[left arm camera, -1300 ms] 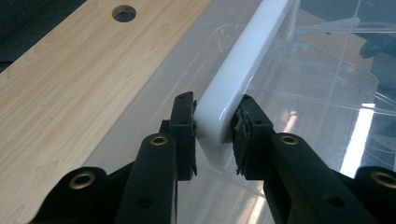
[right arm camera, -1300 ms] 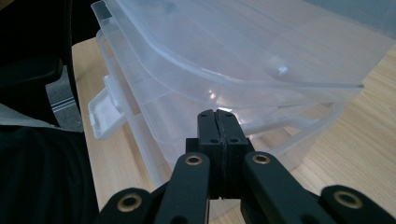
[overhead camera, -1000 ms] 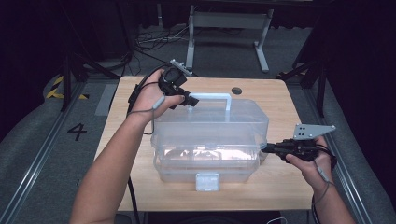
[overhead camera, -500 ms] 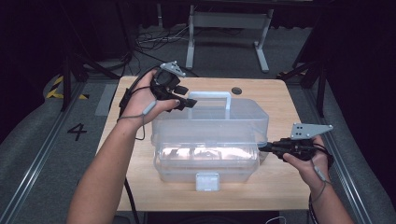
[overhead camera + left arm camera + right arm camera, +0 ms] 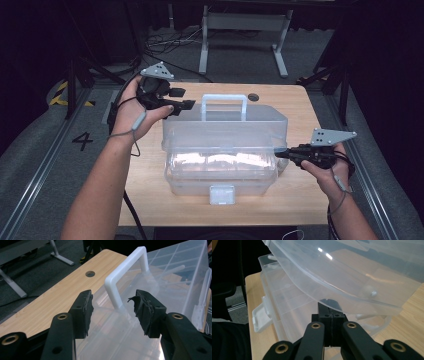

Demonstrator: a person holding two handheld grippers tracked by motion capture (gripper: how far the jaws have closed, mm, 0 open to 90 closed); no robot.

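A clear plastic storage box [image 5: 220, 170] sits in the middle of the wooden desk [image 5: 300, 200], its white front latch [image 5: 222, 194] facing the person. Its clear lid [image 5: 225, 127] is raised at the front and tilts up over the base, with a white carry handle [image 5: 223, 105] standing upright on top.

The left tool [image 5: 185, 99] is held just beside the lid's left rear corner, near the handle. Its jaws stand apart and have just been opening; in the left gripper view the left tool [image 5: 113, 312] has nothing between its pads, and the handle [image 5: 125, 277] and lid [image 5: 175, 277] lie just beyond them.

The right tool [image 5: 280, 154] reaches in from the right side of the box, its jaws pressed together at the lid's right edge. In the right gripper view the closed right tool [image 5: 328, 307] meets the lid's rim [image 5: 337, 305] from below; whether the rim is pinched between the tips or only rests on them I cannot tell.

A round cable hole [image 5: 253, 96] is set in the desk behind the box, well apart from it. The desk has bare wood left, right and in front of the box. Beyond the far edge lie grey carpet, loose cables [image 5: 165, 45] and a metal stand [image 5: 245, 30]; a floor marking "4" [image 5: 82, 141] and a yellow-black striped strip [image 5: 62, 92] lie to the left. The room around is dark.
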